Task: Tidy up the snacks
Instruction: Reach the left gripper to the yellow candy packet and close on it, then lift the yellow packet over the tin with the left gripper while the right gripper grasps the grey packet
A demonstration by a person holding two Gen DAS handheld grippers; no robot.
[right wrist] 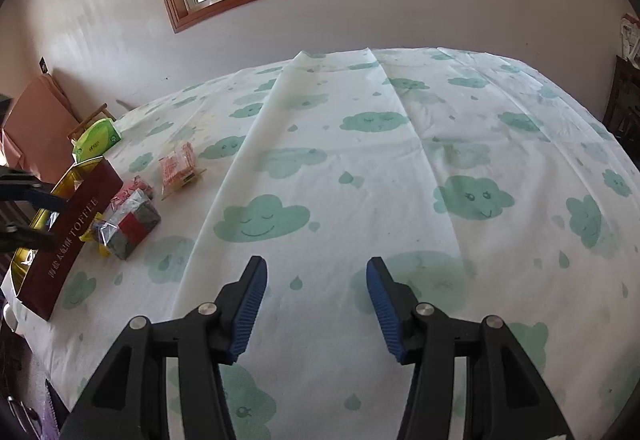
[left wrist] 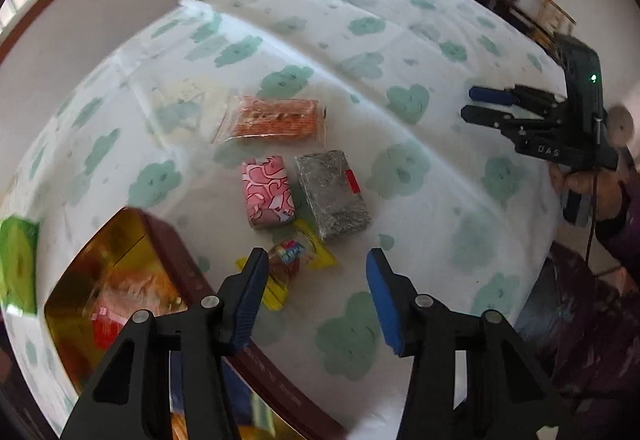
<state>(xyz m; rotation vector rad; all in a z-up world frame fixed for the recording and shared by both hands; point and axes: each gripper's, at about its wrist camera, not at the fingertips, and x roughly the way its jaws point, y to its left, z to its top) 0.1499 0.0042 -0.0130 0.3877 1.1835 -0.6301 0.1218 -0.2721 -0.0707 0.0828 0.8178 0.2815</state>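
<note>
My left claw (left wrist: 316,280) is partly open with nothing in it, pads clear of everything, pointing steeply down over the snack cluster. No earlier view to compare, so I only call the gap as it stands. Nearest target, I judge, is the yellow candy wrapper (left wrist: 294,260), lying flat on the bed sheet (left wrist: 420,224) just ahead of the left pad, half under it in view. To take it well I'd centre the gap over the clear middle of the wrapper, come straight down and pinch the bulge rather than the thin crinkly edge, which will likely slip. Just beyond it sit the pink packet (left wrist: 268,197) and the grey foil block (left wrist: 331,194), side by side, close but apart; the orange snack bag (left wrist: 272,119) lies further out. The toffee tin (left wrist: 120,272), open with a gold interior and some snacks already inside, sits just beside the claw on the left: short carry. Green pack (left wrist: 18,260) at the far left edge. My right claw (right wrist: 316,300) is partly open too, empty, parked over bare sheet well away from the snacks, tilted down.
</note>
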